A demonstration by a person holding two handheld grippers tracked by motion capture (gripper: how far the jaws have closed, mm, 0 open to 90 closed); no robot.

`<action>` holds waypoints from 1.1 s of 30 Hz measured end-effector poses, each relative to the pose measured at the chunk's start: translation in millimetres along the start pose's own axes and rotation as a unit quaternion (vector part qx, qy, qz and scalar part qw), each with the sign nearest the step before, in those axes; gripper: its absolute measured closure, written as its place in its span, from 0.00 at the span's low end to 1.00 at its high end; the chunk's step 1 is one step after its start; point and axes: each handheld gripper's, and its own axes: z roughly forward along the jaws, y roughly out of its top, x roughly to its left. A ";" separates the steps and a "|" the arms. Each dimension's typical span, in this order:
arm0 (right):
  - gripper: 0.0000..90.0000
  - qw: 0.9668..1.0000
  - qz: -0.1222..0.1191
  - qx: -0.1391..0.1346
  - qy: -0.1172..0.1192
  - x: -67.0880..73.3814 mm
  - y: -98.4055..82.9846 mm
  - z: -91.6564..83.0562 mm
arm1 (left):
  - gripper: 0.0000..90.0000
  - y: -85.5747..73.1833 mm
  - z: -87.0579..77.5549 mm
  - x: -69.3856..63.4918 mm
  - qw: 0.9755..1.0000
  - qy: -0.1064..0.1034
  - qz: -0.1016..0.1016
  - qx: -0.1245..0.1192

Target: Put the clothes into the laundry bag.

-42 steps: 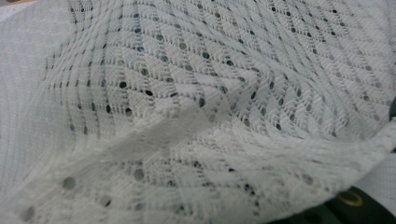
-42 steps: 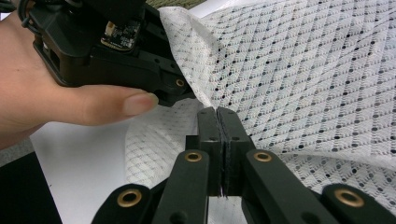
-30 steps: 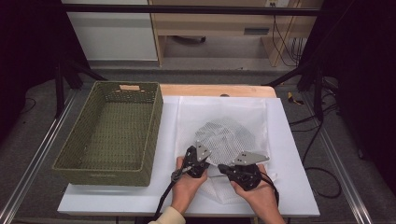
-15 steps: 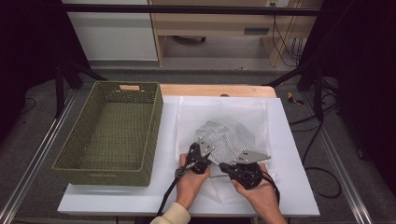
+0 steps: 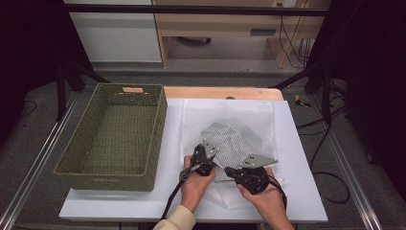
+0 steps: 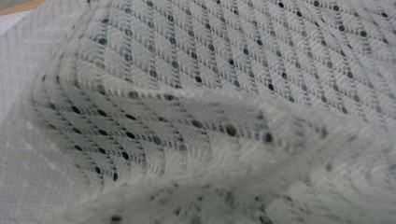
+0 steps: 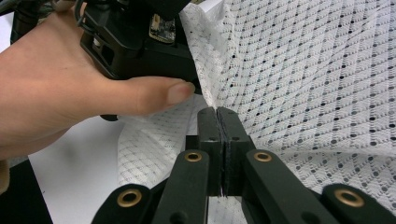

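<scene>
Got both claws, left gripper (image 5: pixel 203 154) and right gripper (image 7: pixel 218 114), clamped tight on the white mesh laundry bag (image 5: pixel 234 136), lifting its edge, probably for folding.

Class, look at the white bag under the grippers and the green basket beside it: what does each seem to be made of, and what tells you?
White mesh bag: seemingly a soft synthetic knit, matte; it shows a diamond weave with rows of small holes and folds limply. Green basket: apparently woven fibre or plastic cord, matte olive; its walls and floor show a regular plaited texture, though which material is hard to tell.
</scene>
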 end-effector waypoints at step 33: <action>1.00 1.000 -0.002 -0.009 0.002 4.5 0.9 -7.3 | 1.00 -14.4 -31.3 -3.4 1.000 -0.005 0.012 -0.006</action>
